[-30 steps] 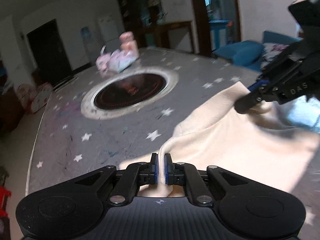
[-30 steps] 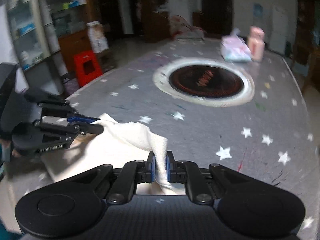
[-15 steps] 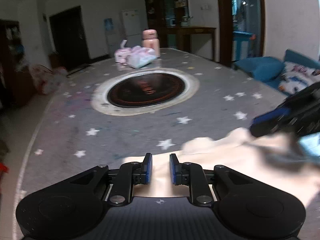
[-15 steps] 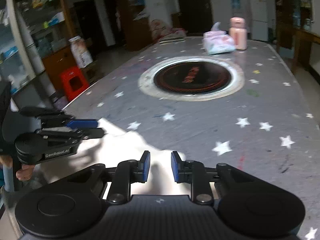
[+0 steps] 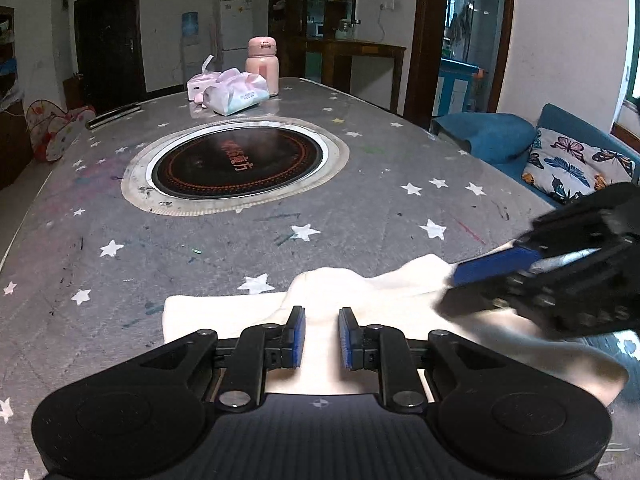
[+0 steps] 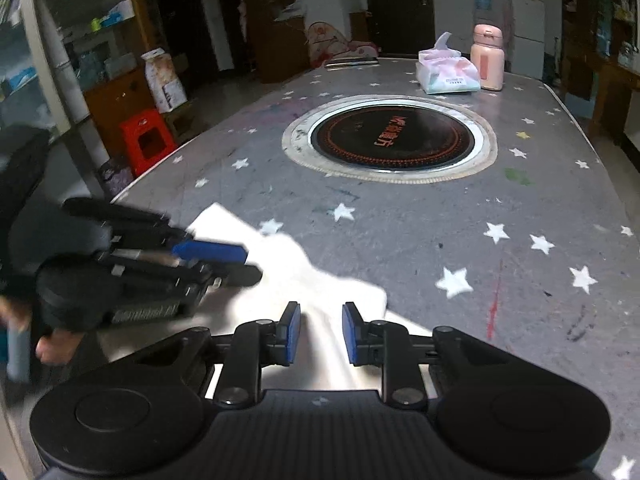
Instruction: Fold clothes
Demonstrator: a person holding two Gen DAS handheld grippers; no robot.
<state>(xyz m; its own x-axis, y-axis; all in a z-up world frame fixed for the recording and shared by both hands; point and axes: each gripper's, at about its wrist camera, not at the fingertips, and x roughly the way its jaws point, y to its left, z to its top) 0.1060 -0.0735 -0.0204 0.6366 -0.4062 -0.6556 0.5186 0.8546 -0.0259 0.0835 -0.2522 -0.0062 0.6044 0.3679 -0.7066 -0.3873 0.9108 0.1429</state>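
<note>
A cream garment (image 5: pixel 360 300) lies folded on the grey star-patterned table (image 5: pixel 360 208), at its near edge. My left gripper (image 5: pixel 322 336) is open and empty, its blue pads just above the cloth. My right gripper (image 6: pixel 319 332) is open and empty too, over the same garment (image 6: pixel 320 276). The right gripper also shows at the right of the left wrist view (image 5: pixel 560 276), blurred, over the cloth's right part. The left gripper shows at the left of the right wrist view (image 6: pixel 168 260), blurred, with a hand behind it.
A round black hotplate (image 5: pixel 236 164) is set into the table's middle. Tissue packs (image 5: pixel 236 92) and a pink flask (image 5: pixel 262 64) stand at the far end. A blue sofa (image 5: pixel 520 144) is right of the table; a red stool (image 6: pixel 146 144) is left.
Both grippers held cloth a second ago, then opened and let it drop. The garment now lies flat on the table and both grippers have drawn back a little.
</note>
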